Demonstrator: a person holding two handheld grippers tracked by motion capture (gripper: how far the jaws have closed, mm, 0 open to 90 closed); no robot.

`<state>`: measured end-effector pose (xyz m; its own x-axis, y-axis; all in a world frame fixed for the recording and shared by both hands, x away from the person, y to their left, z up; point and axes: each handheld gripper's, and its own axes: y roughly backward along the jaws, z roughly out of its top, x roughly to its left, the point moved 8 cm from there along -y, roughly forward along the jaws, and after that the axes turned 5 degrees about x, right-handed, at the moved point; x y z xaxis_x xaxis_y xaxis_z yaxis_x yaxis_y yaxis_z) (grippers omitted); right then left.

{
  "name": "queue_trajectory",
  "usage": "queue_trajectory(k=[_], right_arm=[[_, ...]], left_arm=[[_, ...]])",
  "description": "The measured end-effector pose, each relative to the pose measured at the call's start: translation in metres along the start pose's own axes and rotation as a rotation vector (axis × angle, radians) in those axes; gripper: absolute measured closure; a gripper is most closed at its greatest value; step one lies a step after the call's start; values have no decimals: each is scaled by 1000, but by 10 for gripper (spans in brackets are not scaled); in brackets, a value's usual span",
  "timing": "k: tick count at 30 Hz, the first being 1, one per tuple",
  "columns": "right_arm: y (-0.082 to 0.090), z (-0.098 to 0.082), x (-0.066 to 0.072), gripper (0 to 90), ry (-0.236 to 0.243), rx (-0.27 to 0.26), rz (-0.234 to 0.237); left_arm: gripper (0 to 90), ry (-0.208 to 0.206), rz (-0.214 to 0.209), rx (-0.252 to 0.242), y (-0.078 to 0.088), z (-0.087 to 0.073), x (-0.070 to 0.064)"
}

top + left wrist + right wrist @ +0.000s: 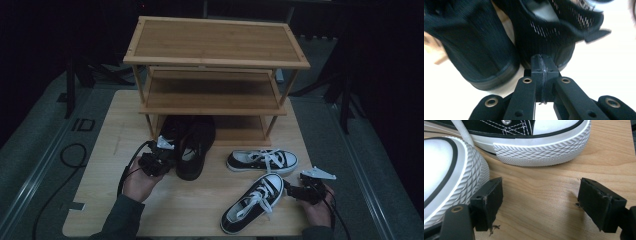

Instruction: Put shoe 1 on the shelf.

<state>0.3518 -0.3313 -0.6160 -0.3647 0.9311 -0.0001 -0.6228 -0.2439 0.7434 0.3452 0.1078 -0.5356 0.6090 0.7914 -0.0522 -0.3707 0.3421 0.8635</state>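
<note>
Two black shoes front the pinched-together left gripper; right gripper gapes beside sneakers.

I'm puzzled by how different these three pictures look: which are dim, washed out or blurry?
High view: dim, murky beyond the table. Left gripper view: tabletop glares white, black shoes blurred. Right gripper view: bright, sharp on the sneaker toe, jaws casting soft shadows.

High view is dim with black surroundings; left gripper view is overexposed and blurred at the black shoes; right gripper view sharp
</note>
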Motion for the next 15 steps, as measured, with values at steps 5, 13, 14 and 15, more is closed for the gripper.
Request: queue_trajectory(k=[5,13,14,15], right_arm=[[0,0,0,202,0,0,0],[0,0,0,202,0,0,0],[0,0,0,202,0,0,0],[0,0,0,202,0,0,0]], left_arm=[[900,-23,-12,35,-13,-8,-8],[900,-39,-37,77,-33,-17,-19],[900,-35,-45,78,-34,-18,-20],[900,-35,-45,81,-35,-18,-21]])
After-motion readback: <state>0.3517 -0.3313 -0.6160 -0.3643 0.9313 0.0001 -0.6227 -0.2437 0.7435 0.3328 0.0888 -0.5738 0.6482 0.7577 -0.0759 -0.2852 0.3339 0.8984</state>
